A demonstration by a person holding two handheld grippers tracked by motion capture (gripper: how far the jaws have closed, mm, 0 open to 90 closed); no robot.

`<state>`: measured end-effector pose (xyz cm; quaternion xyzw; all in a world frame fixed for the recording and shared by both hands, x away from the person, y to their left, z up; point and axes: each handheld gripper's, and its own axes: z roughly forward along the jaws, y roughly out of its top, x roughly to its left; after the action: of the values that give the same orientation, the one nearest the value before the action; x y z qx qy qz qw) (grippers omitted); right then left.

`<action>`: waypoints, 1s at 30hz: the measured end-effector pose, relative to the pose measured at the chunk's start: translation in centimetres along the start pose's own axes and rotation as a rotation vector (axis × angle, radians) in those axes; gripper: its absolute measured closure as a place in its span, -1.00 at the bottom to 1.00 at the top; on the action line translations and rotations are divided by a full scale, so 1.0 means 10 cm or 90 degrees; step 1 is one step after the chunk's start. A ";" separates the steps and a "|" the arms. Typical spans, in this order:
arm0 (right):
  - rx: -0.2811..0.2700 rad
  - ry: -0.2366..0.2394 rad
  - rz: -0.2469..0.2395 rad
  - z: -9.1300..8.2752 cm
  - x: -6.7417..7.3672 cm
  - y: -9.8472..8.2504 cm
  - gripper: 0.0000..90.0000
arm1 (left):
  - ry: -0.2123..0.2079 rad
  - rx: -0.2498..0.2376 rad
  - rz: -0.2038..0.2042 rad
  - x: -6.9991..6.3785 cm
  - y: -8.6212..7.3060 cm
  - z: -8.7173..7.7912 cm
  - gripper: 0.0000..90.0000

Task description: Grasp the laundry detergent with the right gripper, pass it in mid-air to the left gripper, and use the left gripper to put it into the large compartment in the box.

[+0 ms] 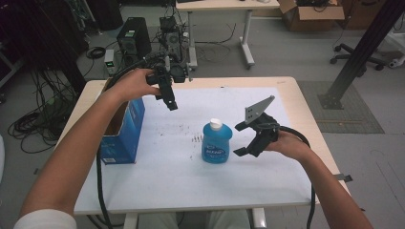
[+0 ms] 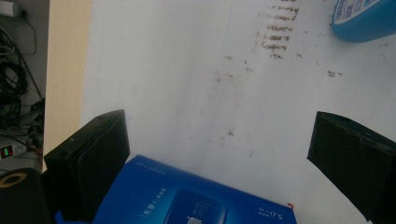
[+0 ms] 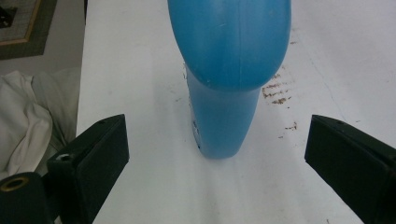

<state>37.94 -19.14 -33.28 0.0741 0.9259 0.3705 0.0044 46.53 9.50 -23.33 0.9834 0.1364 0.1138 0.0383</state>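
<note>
While the blue bottle (image 1: pixel 217 142) stands upright mid-table, the right gripper (image 1: pixel 242 140) sits just beside it with jaws spread wide, so the approach to grasp looks under way. Next it should slide forward to straddle the bottle's body and squeeze; the left gripper (image 1: pixel 171 104) hovers spread and empty-jawed over the blue box (image 1: pixel 125 129).

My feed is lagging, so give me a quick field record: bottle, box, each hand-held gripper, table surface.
bottle: blue bottle with white cap, upright at table centre, ungrasped
box: open blue carton, upright at table's left edge
left hand-held gripper: open, raised above the table beside the carton, holding nothing
right hand-held gripper: open, just right of the bottle, jaws facing it, not touching
table: white sheet with brown specks near the bottle
</note>
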 end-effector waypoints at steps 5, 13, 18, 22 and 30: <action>-0.007 -0.001 0.001 0.00 0.00 -0.03 -0.87 | 0.000 -0.002 0.001 0.00 0.01 -0.01 -0.87; -0.018 -0.005 0.004 0.07 0.00 -0.11 -0.87 | -0.001 -0.001 0.004 -0.01 0.01 0.00 -0.87; -0.048 -0.013 -0.003 0.08 0.02 -0.14 -0.85 | 0.001 0.001 0.003 -0.02 0.01 -0.01 -0.87; -0.061 -0.018 -0.004 0.10 0.03 -0.16 -0.85 | 0.001 0.003 0.002 -0.02 0.01 0.00 -0.87; -0.083 -0.024 0.002 0.13 0.02 -0.21 -0.87 | 0.002 0.003 0.004 -0.03 0.02 0.00 -0.87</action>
<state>37.52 -19.72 -35.70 0.0822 0.8993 0.4287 0.0256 46.32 9.20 -23.32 0.9837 0.1337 0.1148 0.0354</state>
